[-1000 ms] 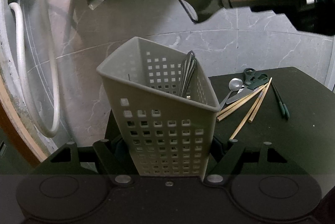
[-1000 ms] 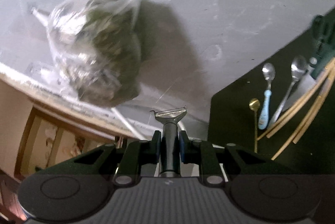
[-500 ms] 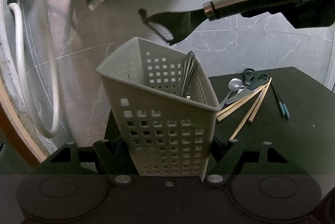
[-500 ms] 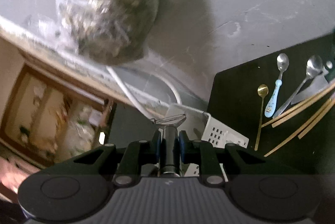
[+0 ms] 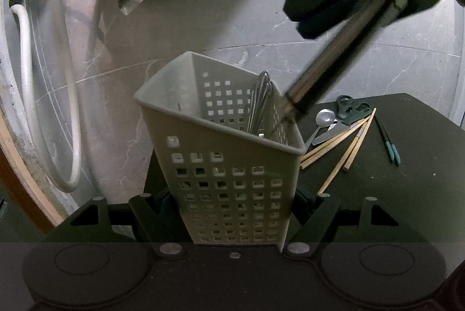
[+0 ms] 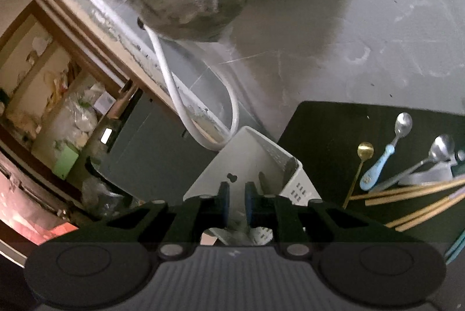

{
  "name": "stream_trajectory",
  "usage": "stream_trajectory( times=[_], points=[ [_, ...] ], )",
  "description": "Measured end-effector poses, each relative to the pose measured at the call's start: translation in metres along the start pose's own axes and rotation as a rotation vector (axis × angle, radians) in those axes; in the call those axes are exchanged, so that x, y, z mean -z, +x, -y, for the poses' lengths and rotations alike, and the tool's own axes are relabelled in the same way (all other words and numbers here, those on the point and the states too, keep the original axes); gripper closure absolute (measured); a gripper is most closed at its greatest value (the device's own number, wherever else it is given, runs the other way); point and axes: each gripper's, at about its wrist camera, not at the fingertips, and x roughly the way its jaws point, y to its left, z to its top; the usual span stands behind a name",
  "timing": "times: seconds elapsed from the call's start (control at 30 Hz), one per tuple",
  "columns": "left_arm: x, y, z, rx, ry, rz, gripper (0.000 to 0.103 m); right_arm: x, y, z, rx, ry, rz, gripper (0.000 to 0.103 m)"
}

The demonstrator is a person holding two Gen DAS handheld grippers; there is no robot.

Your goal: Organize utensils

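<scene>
While the left tongs (image 5: 232, 199) clench the basket (image 5: 203, 133), the right tongs (image 6: 237, 190) are closing empty near the peeler (image 5: 334, 60).

My left claw (image 5: 234, 219): matte black, angular triangular cutouts, silver screws, round discs on base. My right claw (image 6: 235, 196): same black build, blue pads (image 6: 249, 199), ribbed grey housing.

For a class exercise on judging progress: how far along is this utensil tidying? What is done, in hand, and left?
Done: metal utensils stand in the basket. In hand: the left gripper clamps the basket; the metal-handled peeler slants head-first into it, while the right gripper has its jaws closing with nothing between them. Left: spoons, chopsticks and scissors lie on the dark table.
</scene>
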Motion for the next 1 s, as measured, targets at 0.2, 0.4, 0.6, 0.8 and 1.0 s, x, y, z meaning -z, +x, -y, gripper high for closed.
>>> stream_trajectory(
  times=[0.2, 0.4, 0.6, 0.8, 1.0],
  points=[
    [-0.002, 0.001, 0.001, 0.002, -0.002, 0.000, 0.026, -0.005, 0.008, -0.011, 0.011, -0.059, 0.007, 0.087],
    [-0.002, 0.002, 0.000, 0.001, -0.001, -0.002, 0.025, -0.006, -0.002, -0.010, 0.004, -0.056, 0.072, 0.080],
    [0.000, 0.002, 0.000, -0.002, 0.003, 0.000, 0.026, -0.009, -0.020, 0.009, 0.058, -0.004, 0.140, 0.069],
    [0.000, 0.001, 0.001, -0.002, 0.004, 0.001, 0.025, -0.006, -0.029, 0.029, 0.131, 0.006, 0.146, 0.048],
    [0.001, 0.001, 0.001, -0.002, 0.003, 0.001, 0.025, 0.010, -0.015, 0.052, 0.215, -0.105, 0.013, 0.007]
  ],
)
